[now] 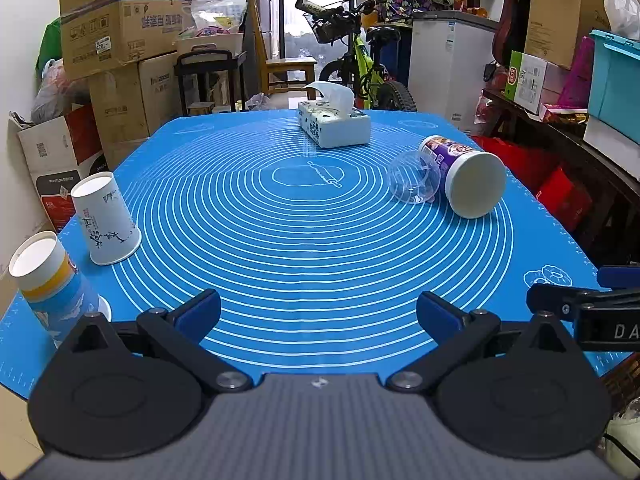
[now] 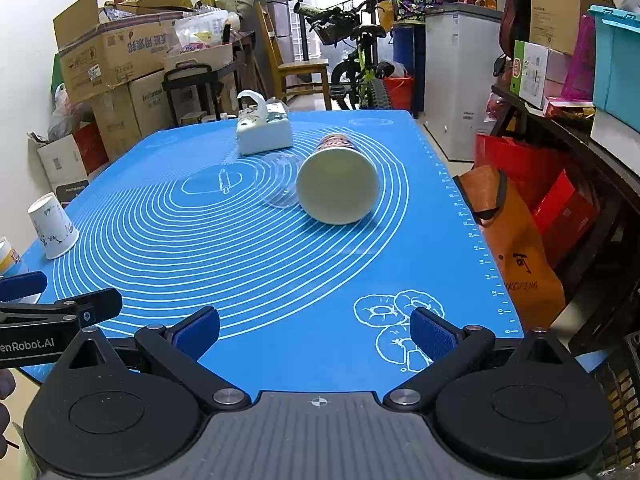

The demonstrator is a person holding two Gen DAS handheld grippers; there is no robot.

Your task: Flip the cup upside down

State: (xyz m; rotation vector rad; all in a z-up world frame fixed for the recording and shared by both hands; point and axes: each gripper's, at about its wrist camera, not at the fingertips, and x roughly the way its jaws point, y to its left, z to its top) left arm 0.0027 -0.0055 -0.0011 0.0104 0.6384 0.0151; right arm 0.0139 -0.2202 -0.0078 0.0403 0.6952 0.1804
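A purple-and-white paper cup (image 1: 464, 174) lies on its side on the blue mat (image 1: 320, 240) at the right, its white base toward me; it also shows in the right wrist view (image 2: 338, 184). A clear dome lid (image 1: 414, 178) lies against it (image 2: 280, 182). A white printed cup (image 1: 106, 220) stands upside down at the left (image 2: 52, 226). A blue-and-yellow cup (image 1: 52, 280) stands upside down at the near left. My left gripper (image 1: 319, 316) is open and empty at the near edge. My right gripper (image 2: 315, 334) is open and empty, well short of the lying cup.
A tissue box (image 1: 334, 124) stands at the far middle of the mat (image 2: 264, 132). Cardboard boxes (image 1: 120, 40) pile up at the left, a bicycle (image 1: 360, 60) behind the table, shelves and bags (image 2: 516, 248) along the right edge.
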